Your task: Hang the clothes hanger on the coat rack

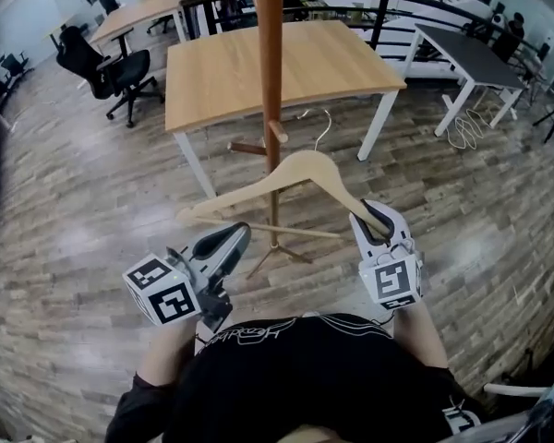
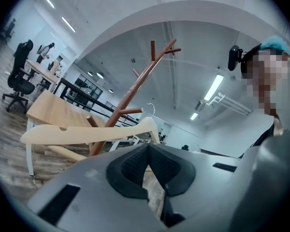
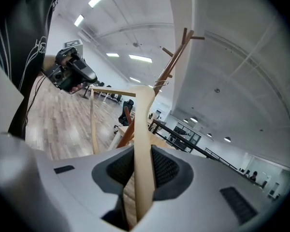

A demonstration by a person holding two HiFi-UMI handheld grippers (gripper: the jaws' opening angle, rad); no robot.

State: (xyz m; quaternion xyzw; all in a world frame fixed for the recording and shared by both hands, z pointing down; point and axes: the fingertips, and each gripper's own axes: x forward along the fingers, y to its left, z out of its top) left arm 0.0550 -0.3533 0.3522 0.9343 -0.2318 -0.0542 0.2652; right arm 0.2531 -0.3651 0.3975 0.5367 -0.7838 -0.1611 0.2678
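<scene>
A pale wooden clothes hanger (image 1: 295, 178) with a thin metal hook (image 1: 325, 127) hangs in the air just in front of the brown coat rack pole (image 1: 270, 63). My right gripper (image 1: 374, 220) is shut on the hanger's right arm, which runs up between its pads (image 3: 144, 151). The hook lies just right of a short peg (image 1: 278, 132) on the pole. My left gripper (image 1: 233, 238) sits low at the left, below the hanger's left end, shut with nothing in it (image 2: 148, 149). From it I see the hanger (image 2: 87, 132) and the rack's branching pegs (image 2: 135, 88).
A light wooden table (image 1: 212, 81) on white legs stands right behind the rack. The rack's tripod feet (image 1: 275, 247) spread on the wood floor between my grippers. A black office chair (image 1: 111, 67) is at far left, a dark desk (image 1: 466, 53) at far right.
</scene>
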